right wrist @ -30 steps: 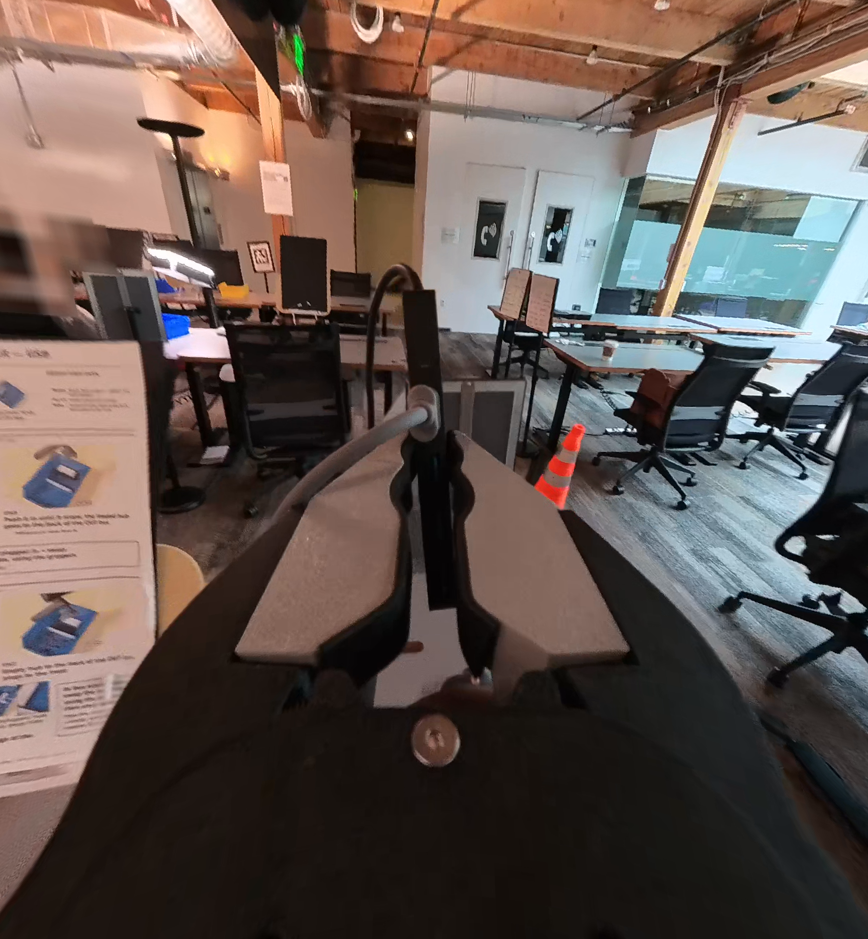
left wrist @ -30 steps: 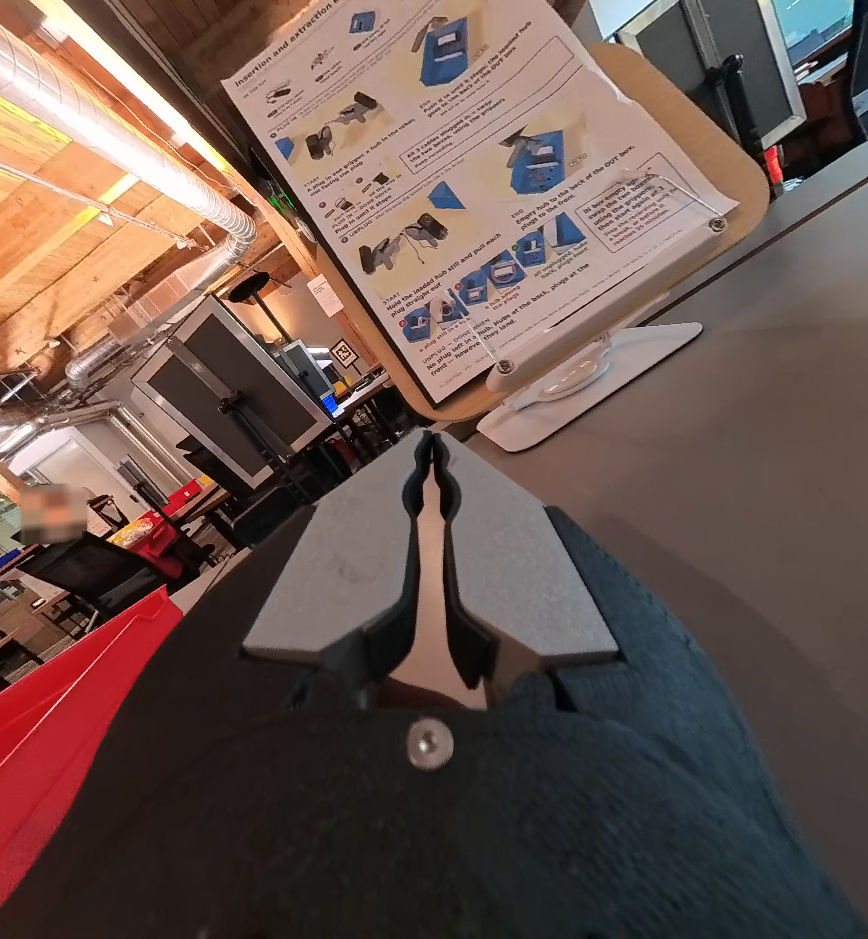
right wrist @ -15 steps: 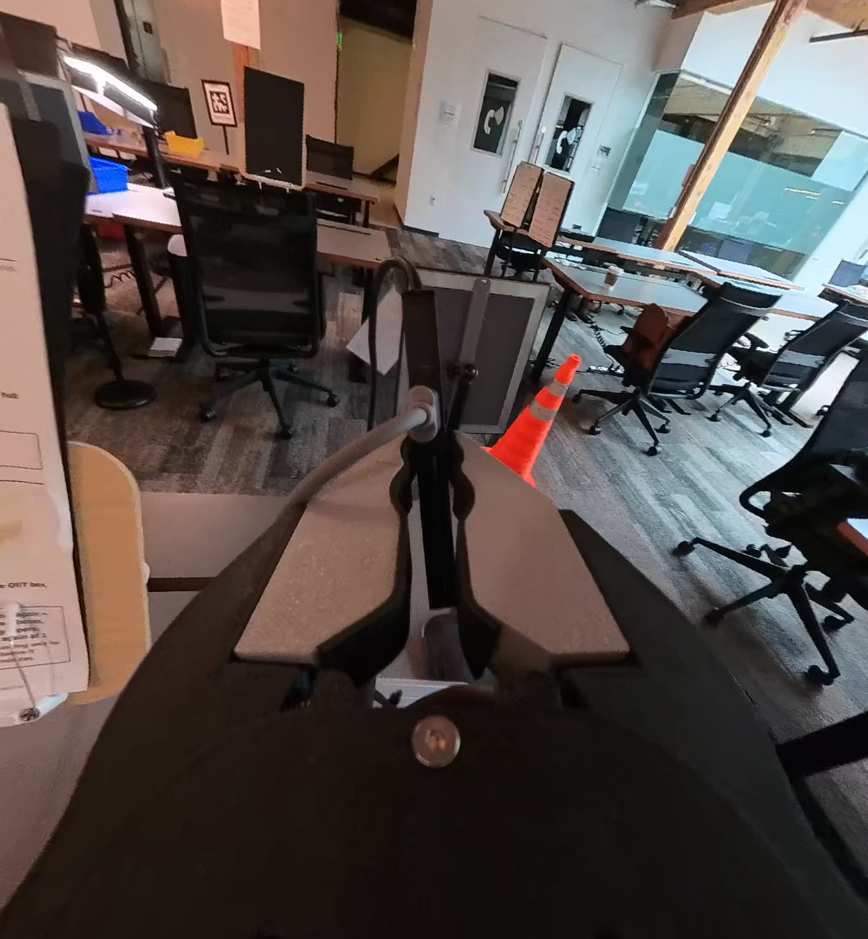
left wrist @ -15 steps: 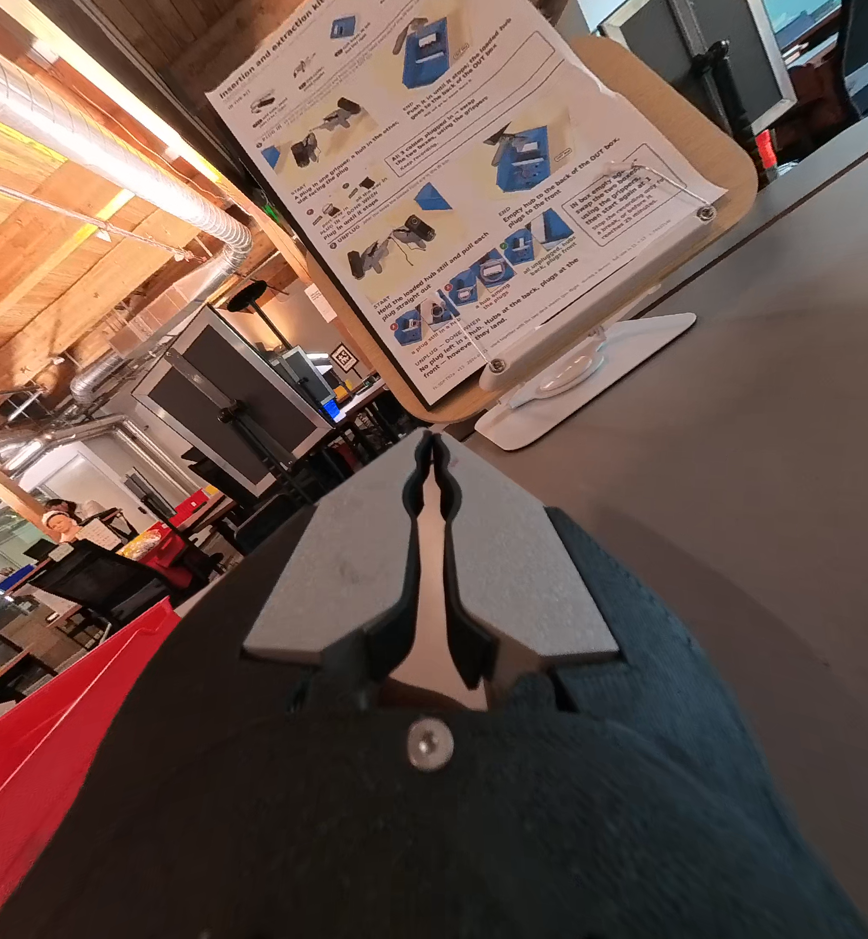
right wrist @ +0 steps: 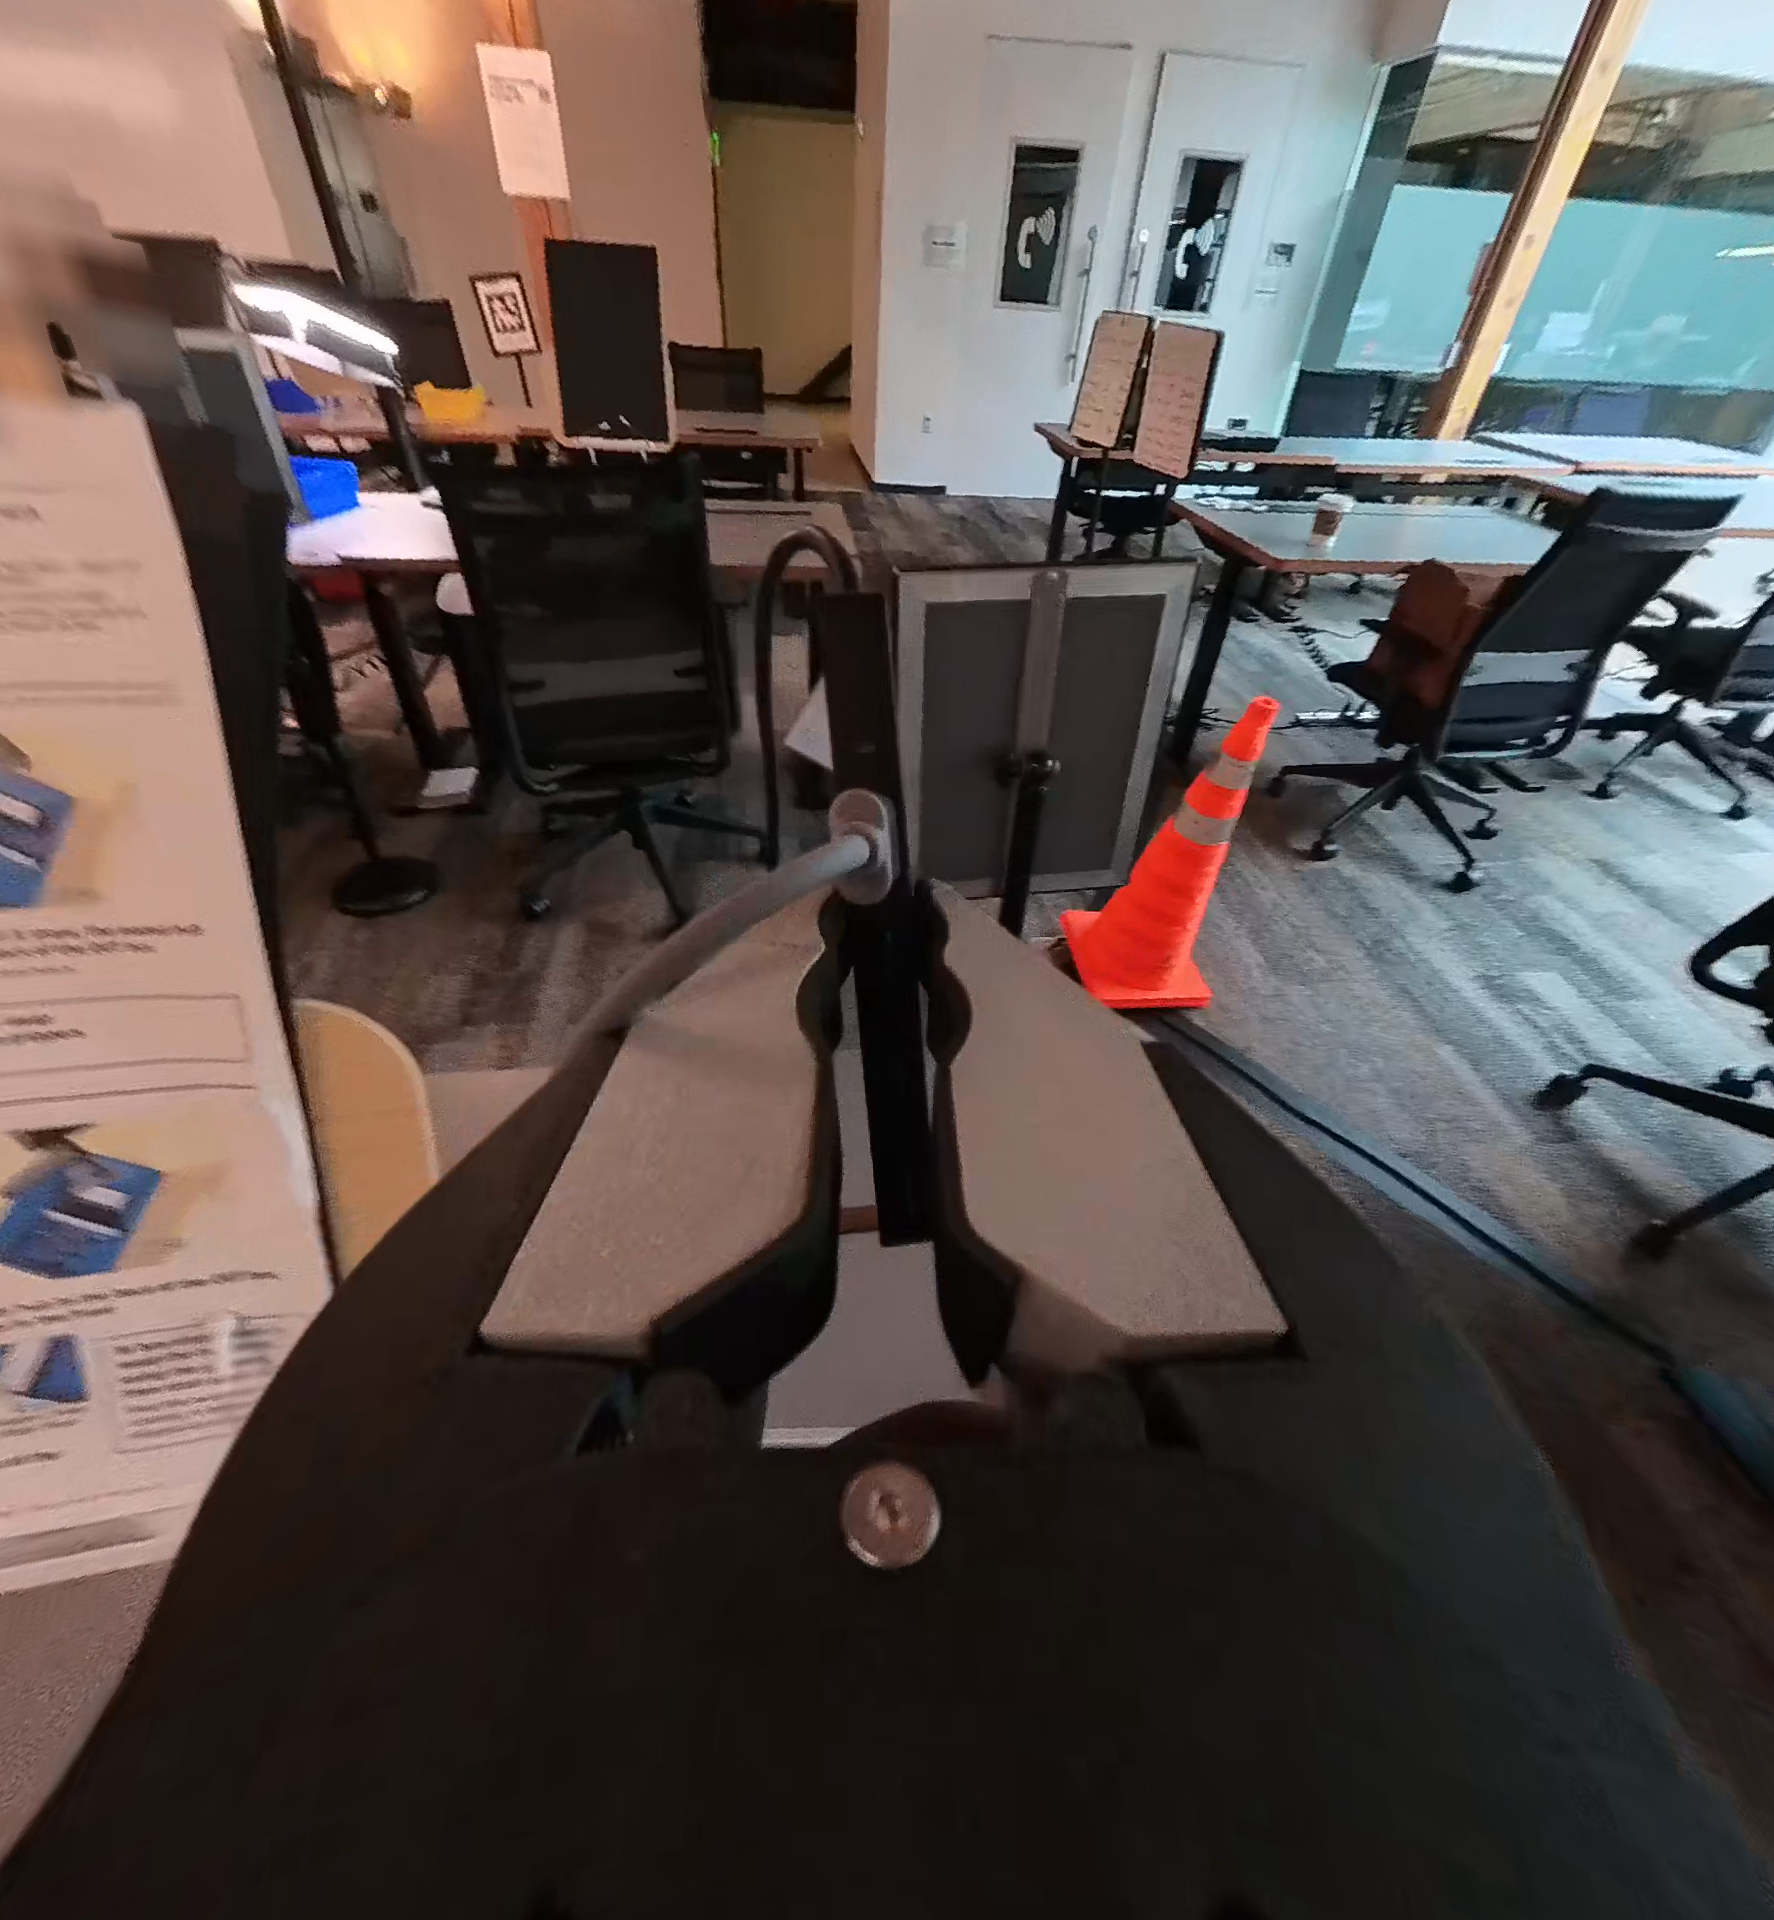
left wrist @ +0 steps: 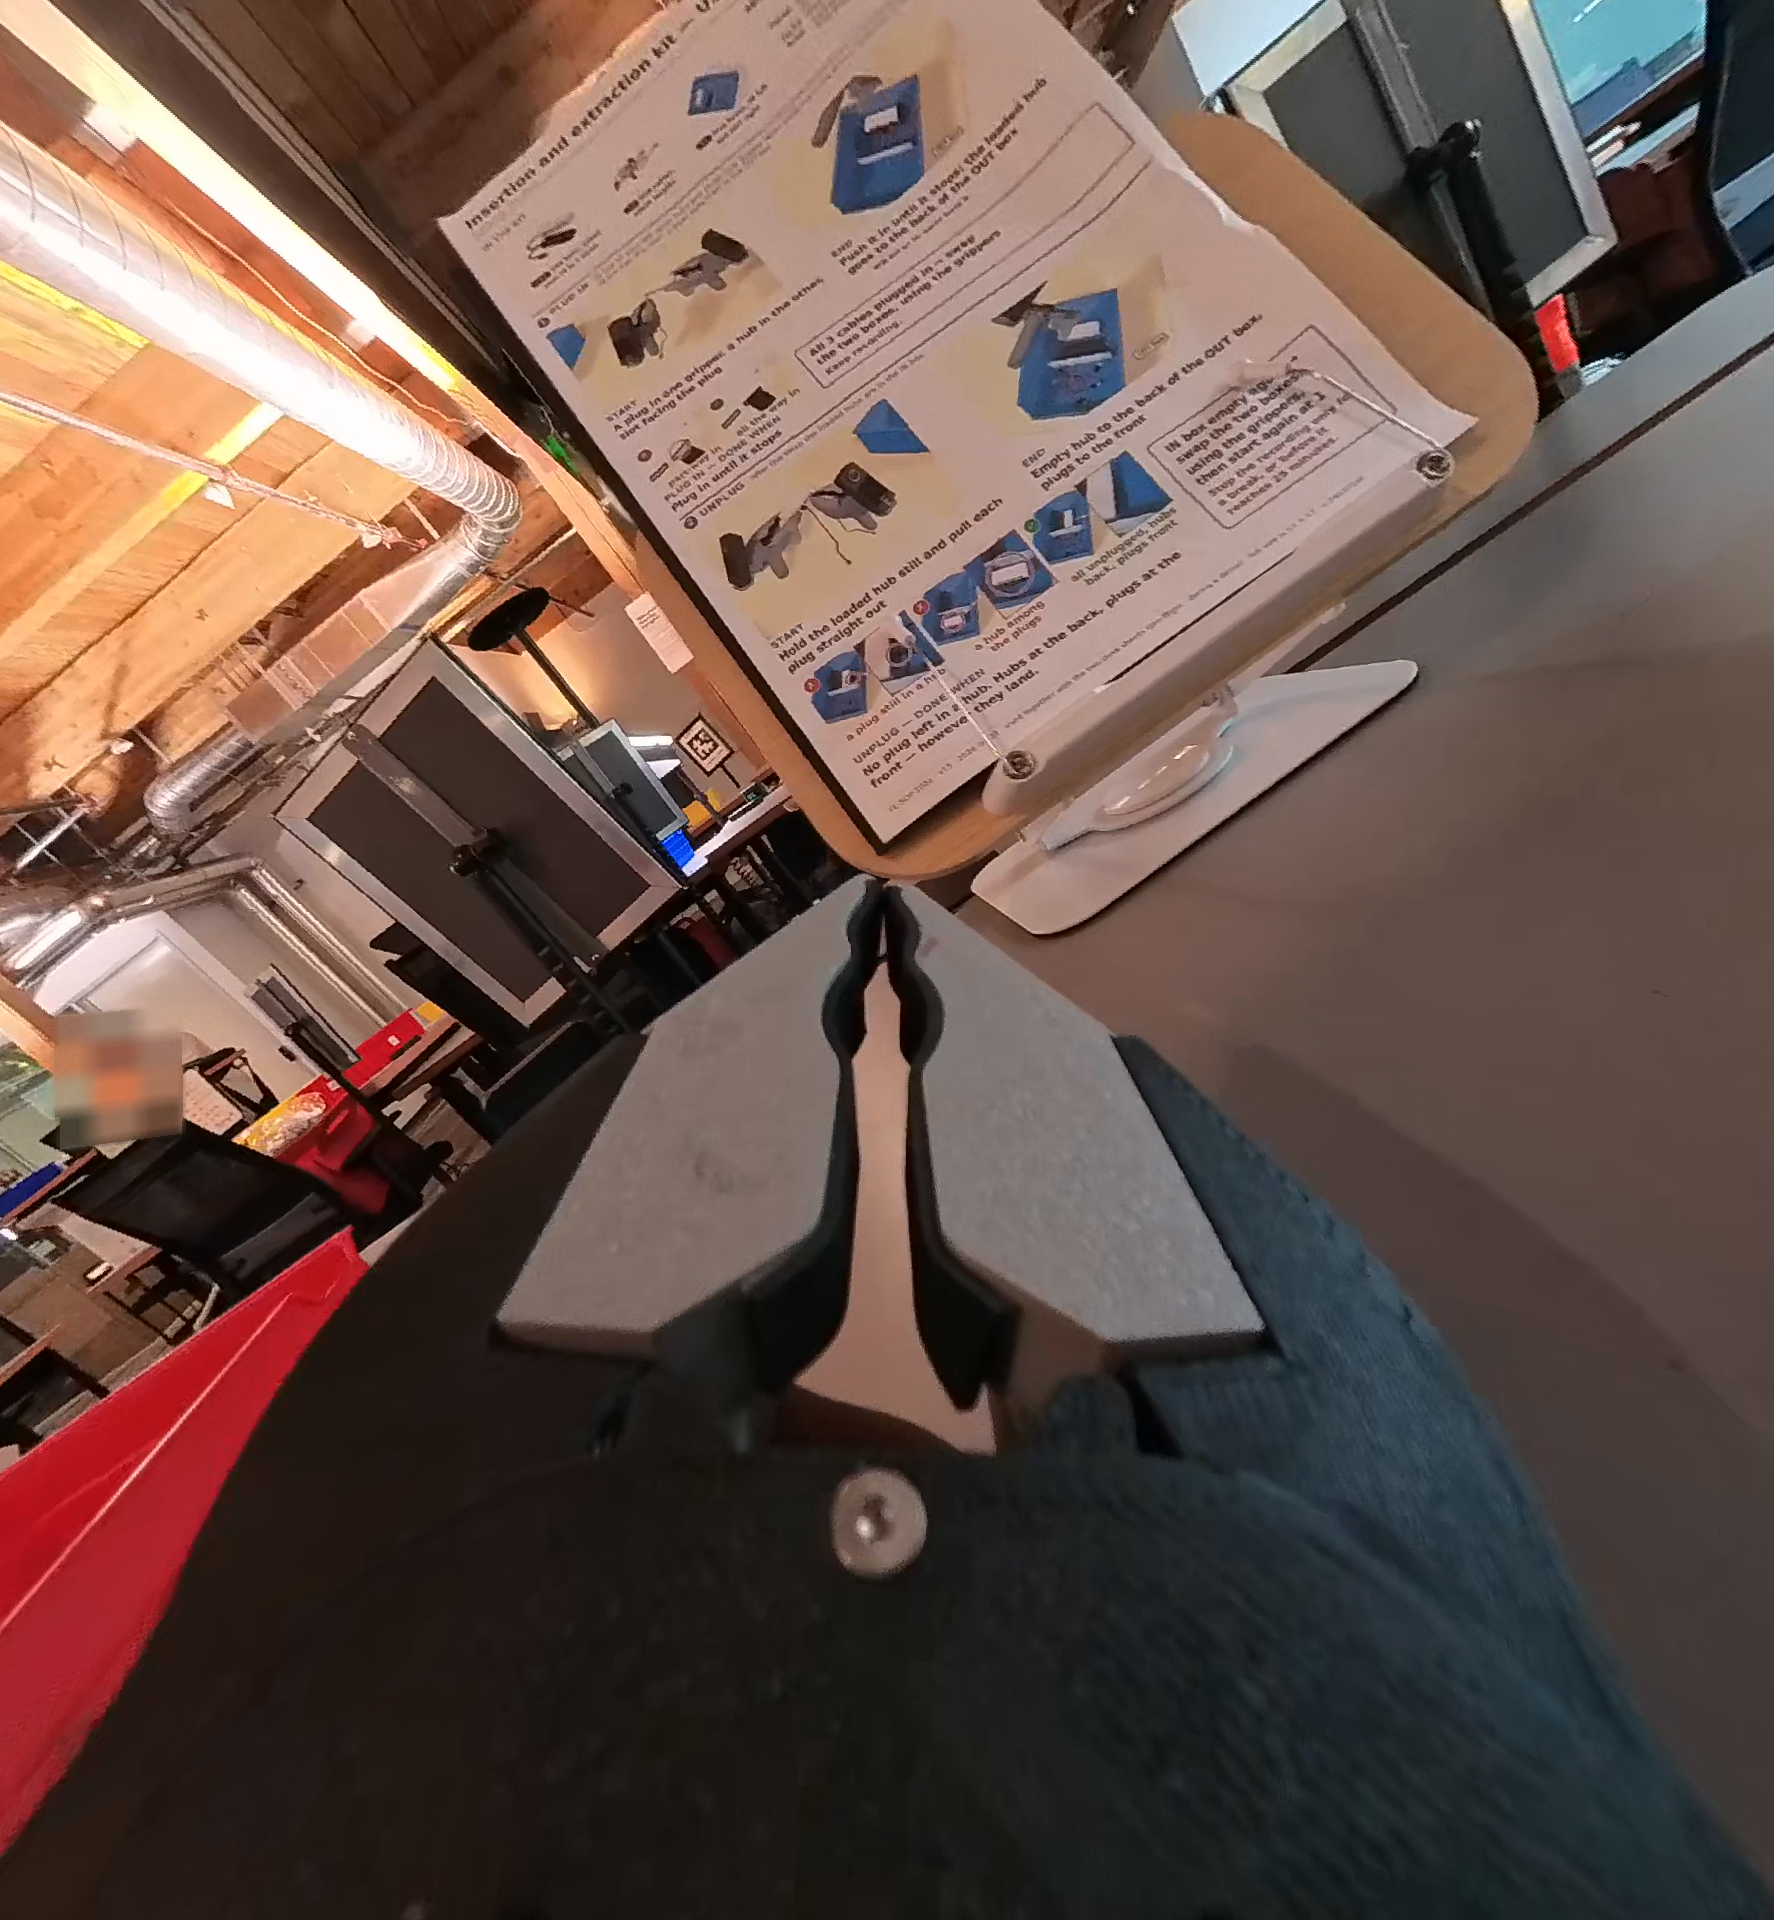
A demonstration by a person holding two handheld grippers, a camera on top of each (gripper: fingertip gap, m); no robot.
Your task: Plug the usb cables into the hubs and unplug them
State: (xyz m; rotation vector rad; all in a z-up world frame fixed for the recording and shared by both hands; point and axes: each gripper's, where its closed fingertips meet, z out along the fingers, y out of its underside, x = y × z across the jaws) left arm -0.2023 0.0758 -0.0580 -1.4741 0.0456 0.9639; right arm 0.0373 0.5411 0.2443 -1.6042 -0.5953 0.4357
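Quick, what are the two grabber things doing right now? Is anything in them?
Left hand-held gripper: closed, holding nothing.
Right hand-held gripper: closed on a thin black hub with a grey cable coming off its side.

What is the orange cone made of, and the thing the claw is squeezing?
The orange cone looks like soft plastic or rubber: bright matte orange with a pale band. The right gripper squeezes a thin black hub, probably hard plastic or metal, smooth and dark. Its grey cable bends like rubbery plastic.
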